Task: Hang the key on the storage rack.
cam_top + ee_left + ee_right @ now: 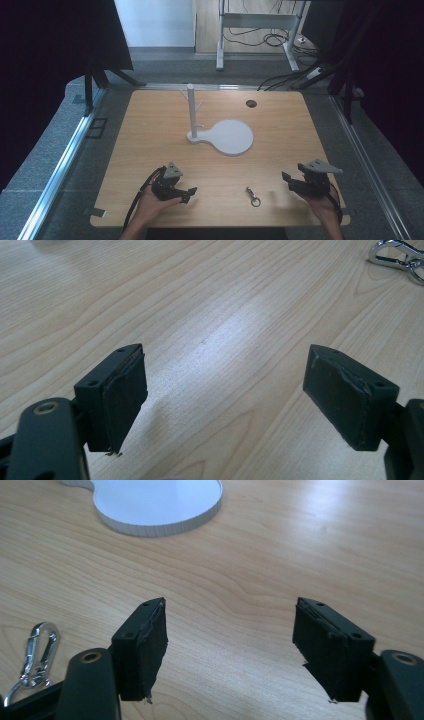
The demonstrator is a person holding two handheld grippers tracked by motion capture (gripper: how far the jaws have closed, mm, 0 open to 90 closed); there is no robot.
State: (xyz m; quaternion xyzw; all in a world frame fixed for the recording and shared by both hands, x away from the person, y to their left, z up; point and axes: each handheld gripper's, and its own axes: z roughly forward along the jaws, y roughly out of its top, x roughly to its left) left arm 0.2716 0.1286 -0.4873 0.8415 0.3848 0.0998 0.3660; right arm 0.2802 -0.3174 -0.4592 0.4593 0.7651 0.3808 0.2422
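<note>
Not started: silver metal carabiner keyring (253, 196) lies untouched at 6 o'clock of white branched stand (192, 111); left gripper (186, 195) and right gripper (288, 181) jaws apart, empty

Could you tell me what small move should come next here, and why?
Probably slide the right gripper toward the metal clip lying on the table between both grippers. Its jaws stand open with nothing between them, and the clip lies just beside it, untouched.
</note>
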